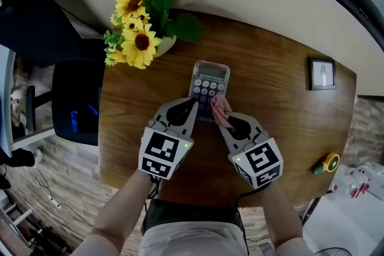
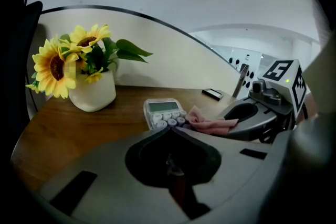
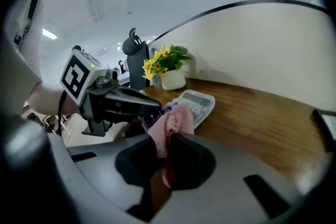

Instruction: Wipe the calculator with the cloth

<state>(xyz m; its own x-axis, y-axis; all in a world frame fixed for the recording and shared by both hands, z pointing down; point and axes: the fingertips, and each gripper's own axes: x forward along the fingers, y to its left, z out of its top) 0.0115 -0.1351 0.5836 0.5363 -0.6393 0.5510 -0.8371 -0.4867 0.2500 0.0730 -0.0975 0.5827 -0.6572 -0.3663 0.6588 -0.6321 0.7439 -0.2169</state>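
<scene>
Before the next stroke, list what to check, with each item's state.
1. Grip: right gripper shut on cloth: ok.
2. Contact: cloth lying on the calculator keys: ok.
3. Other hand: left gripper shut and empty, tip at the calculator's near left corner: ok.
4. Hold-down: left gripper really pressing the calculator in place: cannot tell.
5. Room: vase stands apart from the calculator: ok.
6. Result: display clean: cannot tell.
</scene>
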